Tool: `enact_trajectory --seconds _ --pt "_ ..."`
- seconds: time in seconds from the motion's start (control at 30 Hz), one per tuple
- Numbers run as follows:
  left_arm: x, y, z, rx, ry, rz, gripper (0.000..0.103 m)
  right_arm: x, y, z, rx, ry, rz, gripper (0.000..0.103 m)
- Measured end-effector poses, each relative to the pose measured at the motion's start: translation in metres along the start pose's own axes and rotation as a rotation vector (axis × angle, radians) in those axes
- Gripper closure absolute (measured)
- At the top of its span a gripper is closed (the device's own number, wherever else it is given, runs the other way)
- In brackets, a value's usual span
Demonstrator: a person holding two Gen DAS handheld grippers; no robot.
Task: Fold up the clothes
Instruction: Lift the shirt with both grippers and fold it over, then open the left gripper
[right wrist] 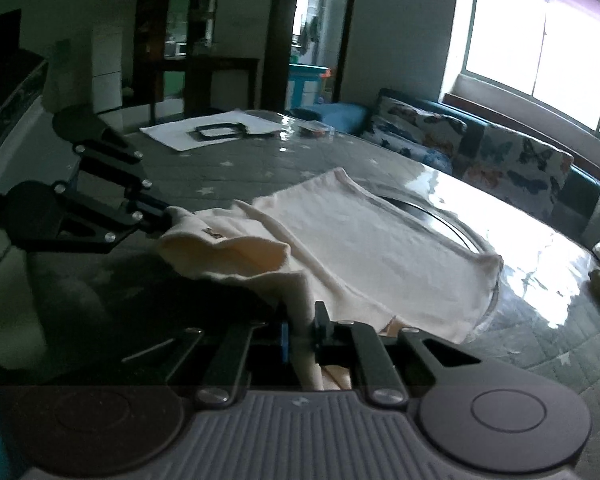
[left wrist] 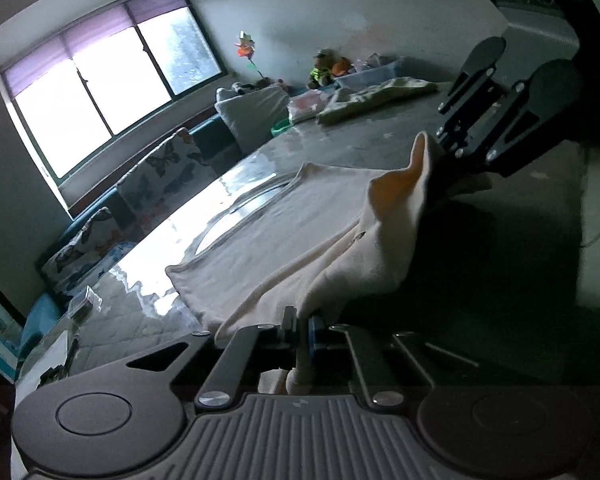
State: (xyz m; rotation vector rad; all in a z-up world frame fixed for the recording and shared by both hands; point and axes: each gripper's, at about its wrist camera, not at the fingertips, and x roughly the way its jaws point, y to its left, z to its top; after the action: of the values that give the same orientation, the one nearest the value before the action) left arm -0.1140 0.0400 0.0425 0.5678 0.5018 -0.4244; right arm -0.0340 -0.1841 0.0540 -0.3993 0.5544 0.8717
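A cream garment lies spread on the glass-topped table, its near edge lifted. My left gripper is shut on one corner of that edge. My right gripper shows at the upper right of the left wrist view, shut on the other raised corner. In the right wrist view the garment stretches away across the table; my right gripper pinches its near edge, and my left gripper holds the corner at left. The held edge hangs folded between both grippers.
A light green cloth and storage boxes with toys sit at the table's far end. A butterfly-print sofa runs under the window. White paper with a black frame lies on the far table side. A round metal ring lies under the garment.
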Motion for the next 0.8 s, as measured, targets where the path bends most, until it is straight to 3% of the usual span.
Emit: enact_trajectory --seconds 0.27,0.37,0.6,0.8 --pt "-0.066 -0.020 -0.004 0.066 0.049 -0.120 0.097 -0.056 0.045 -0.002 -0.047 0.047 0.099 0.094" --pt "-0.074 -0.023 -0.001 0.106 0.058 -0.121 0.097 -0.071 0.057 0.001 -0.054 0.062 0.119 0.094" --pt "-0.053 0.001 0.020 0.112 0.009 -0.053 0.097 -0.070 0.039 0.028 -0.036 0.031 0.086 0.094" --pt "0.005 0.037 0.043 0.107 -0.002 -0.035 0.097 -0.039 -0.011 0.056 0.032 0.048 0.077 0.094"
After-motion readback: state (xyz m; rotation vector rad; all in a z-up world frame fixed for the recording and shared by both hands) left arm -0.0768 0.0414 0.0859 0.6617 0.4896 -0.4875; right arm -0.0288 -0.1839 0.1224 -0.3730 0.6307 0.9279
